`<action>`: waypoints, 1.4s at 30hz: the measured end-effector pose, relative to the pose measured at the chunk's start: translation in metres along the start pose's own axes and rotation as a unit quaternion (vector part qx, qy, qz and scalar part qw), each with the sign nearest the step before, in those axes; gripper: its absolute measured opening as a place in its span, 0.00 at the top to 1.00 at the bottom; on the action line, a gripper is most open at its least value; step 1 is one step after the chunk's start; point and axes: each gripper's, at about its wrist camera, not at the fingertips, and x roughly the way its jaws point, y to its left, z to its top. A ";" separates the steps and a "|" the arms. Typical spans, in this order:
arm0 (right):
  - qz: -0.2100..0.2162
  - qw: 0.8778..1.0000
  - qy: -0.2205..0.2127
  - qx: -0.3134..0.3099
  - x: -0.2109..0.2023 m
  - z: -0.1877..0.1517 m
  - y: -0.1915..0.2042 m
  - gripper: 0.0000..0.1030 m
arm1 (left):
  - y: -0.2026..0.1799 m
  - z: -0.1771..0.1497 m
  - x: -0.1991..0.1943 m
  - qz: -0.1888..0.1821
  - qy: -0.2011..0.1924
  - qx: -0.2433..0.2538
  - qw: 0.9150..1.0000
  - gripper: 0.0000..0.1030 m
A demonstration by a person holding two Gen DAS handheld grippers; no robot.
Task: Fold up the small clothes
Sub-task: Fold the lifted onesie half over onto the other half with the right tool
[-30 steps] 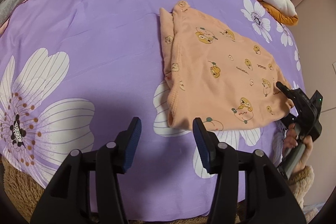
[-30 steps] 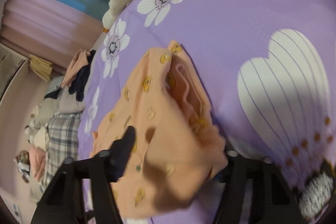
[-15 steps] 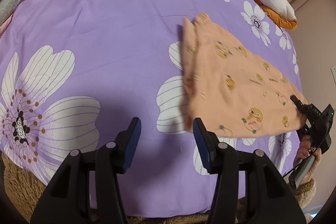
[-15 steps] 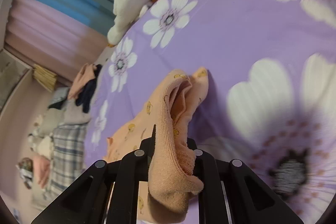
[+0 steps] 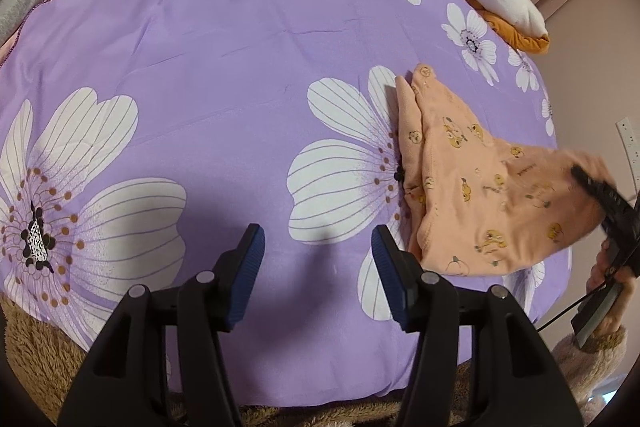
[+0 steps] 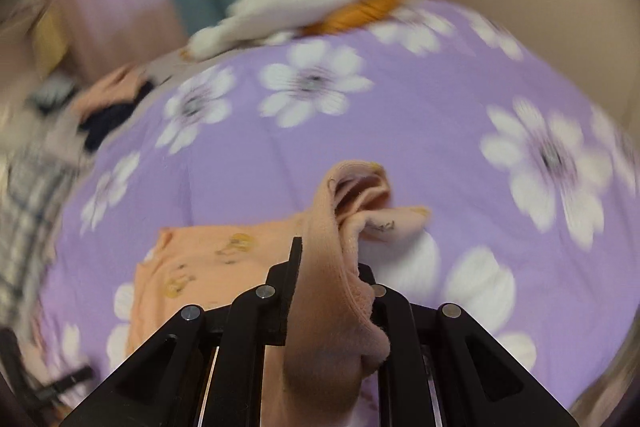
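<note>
The right hand-held gripper (image 6: 332,287) is clamped on an edge of the peach cotton garment with yellow cartoon prints (image 5: 472,187), which lies at the right of the purple flowered bedspread (image 5: 240,67). The left hand-held gripper (image 5: 318,259) is opening, with nothing between its jaws.

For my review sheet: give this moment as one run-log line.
step: lifting garment edge | right gripper: shut on peach garment | left gripper: opening, nothing between jaws, over purple bedspread
</note>
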 end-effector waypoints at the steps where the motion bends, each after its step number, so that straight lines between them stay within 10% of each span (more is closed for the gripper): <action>1: 0.011 0.999 -0.002 -0.034 0.001 0.002 0.022 0.86 | 0.002 -0.001 -0.001 -0.004 -0.001 0.000 1.000 0.46; 8: 0.080 0.977 0.069 -0.184 0.047 -0.032 0.141 0.86 | 0.019 -0.006 -0.006 -0.006 -0.001 -0.023 1.000 0.46; 14: 0.088 0.964 0.144 -0.205 0.089 -0.080 0.167 0.86 | 0.026 -0.012 -0.006 -0.005 0.005 -0.027 1.000 0.44; 21: 0.148 0.963 0.160 -0.161 0.070 -0.076 0.150 0.54 | 0.018 -0.008 -0.001 -0.015 0.009 -0.016 1.000 0.44; 30: 0.208 0.969 0.076 -0.110 -0.010 -0.059 0.116 0.45 | -0.003 0.010 -0.010 -0.045 -0.008 0.014 0.999 0.40; 42: 0.094 0.984 0.142 -0.043 0.049 -0.079 0.068 0.45 | -0.062 0.040 0.056 -0.095 0.031 0.065 0.993 0.23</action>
